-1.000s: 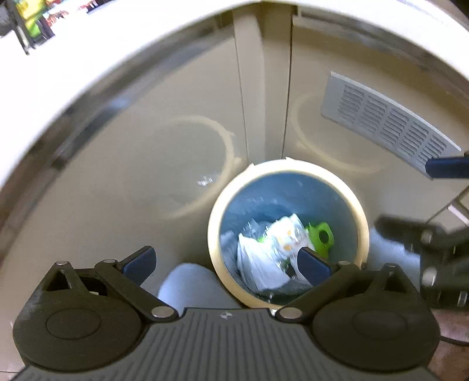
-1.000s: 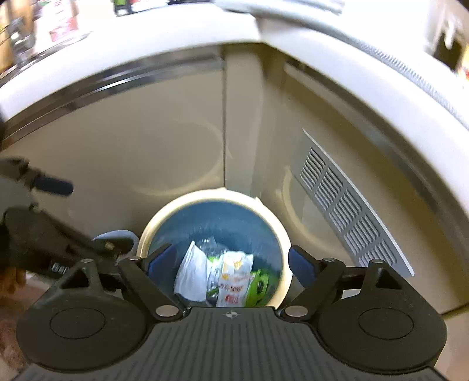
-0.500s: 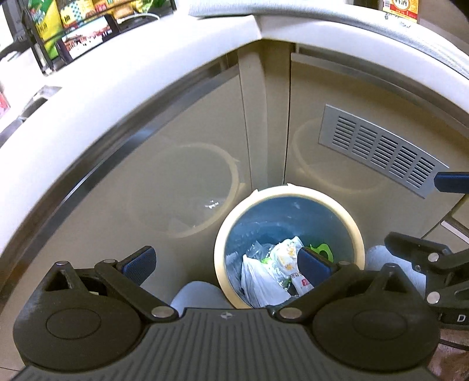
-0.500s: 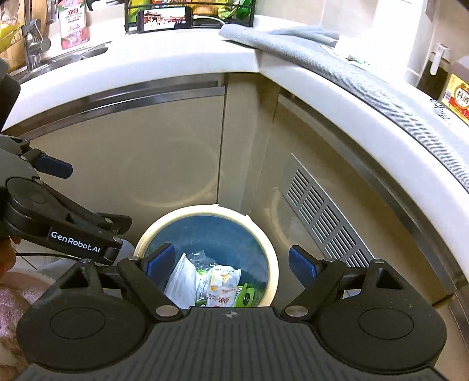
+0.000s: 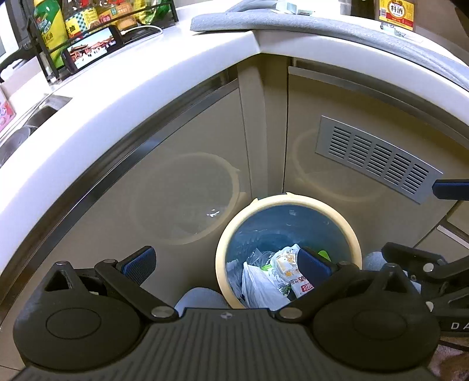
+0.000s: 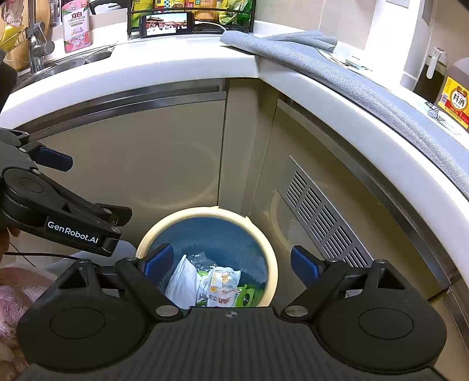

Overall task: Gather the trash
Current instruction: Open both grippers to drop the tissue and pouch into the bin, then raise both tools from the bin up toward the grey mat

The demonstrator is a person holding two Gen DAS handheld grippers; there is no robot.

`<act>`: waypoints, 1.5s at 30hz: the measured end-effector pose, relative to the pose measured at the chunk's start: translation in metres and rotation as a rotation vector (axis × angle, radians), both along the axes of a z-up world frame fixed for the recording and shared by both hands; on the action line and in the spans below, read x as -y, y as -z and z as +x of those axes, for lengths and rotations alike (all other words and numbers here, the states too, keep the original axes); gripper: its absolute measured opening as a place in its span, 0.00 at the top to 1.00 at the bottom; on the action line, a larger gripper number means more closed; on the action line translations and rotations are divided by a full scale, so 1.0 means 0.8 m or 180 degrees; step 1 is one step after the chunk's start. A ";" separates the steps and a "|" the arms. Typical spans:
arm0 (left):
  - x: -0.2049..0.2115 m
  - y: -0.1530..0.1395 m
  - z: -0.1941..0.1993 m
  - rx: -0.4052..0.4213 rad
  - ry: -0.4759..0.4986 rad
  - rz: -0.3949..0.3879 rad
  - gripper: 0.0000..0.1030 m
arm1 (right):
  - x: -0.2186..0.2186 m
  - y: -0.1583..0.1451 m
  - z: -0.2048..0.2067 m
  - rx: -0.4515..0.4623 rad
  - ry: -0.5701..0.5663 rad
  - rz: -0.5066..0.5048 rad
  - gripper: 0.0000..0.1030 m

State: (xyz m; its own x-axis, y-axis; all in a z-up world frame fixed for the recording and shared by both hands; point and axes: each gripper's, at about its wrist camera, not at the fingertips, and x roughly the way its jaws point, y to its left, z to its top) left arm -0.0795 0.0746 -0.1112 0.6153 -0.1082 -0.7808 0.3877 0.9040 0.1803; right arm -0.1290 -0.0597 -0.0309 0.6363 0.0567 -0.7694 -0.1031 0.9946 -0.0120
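Note:
A cream-rimmed bin [image 5: 293, 199] with a blue liner stands on the floor in the cabinet corner. Inside lie a white plastic bag [image 5: 261, 281], a printed snack packet [image 5: 285, 263] and a green piece [image 5: 324, 254]. My left gripper [image 5: 225, 260] hangs open above the bin's left rim with nothing between its pads. In the right wrist view the bin [image 6: 205, 211] holds the same bag [image 6: 180, 281] and packet [image 6: 221, 282]. My right gripper [image 6: 231, 262] is above the bin, its jaws opening, with nothing between them. Each gripper shows at the other view's edge.
A white countertop [image 6: 176, 63] curves around the corner, with a grey cloth [image 6: 337, 67] on its right side. A phone [image 6: 167, 25], bottles and a sink with a tap [image 6: 38, 47] sit at the back left. A vent grille [image 5: 378, 158] is in the right cabinet door.
Both grippers have lifted and tilted up a little. The bin sits lower in both views and the countertop has come into sight. No trash has moved.

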 end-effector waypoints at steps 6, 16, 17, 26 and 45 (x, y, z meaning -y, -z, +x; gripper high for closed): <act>0.001 0.002 0.001 -0.0021 0.0002 0.0008 0.00 | -0.001 0.003 0.001 -0.0031 -0.0010 0.0003 0.14; 0.001 0.008 0.002 -0.0073 0.0011 0.0008 0.00 | -0.002 0.006 0.002 -0.0051 -0.0029 -0.0013 0.13; 0.002 0.009 0.003 -0.0092 0.0017 0.0008 0.00 | -0.002 0.006 0.002 -0.0057 -0.0031 -0.0013 0.13; 0.003 0.021 0.007 -0.0218 0.0030 0.0031 0.00 | 0.000 0.013 0.005 -0.0123 -0.0032 0.0004 0.13; 0.008 0.040 0.017 -0.0421 0.0032 0.0082 0.00 | 0.003 0.030 0.020 -0.0254 -0.0008 0.0085 0.12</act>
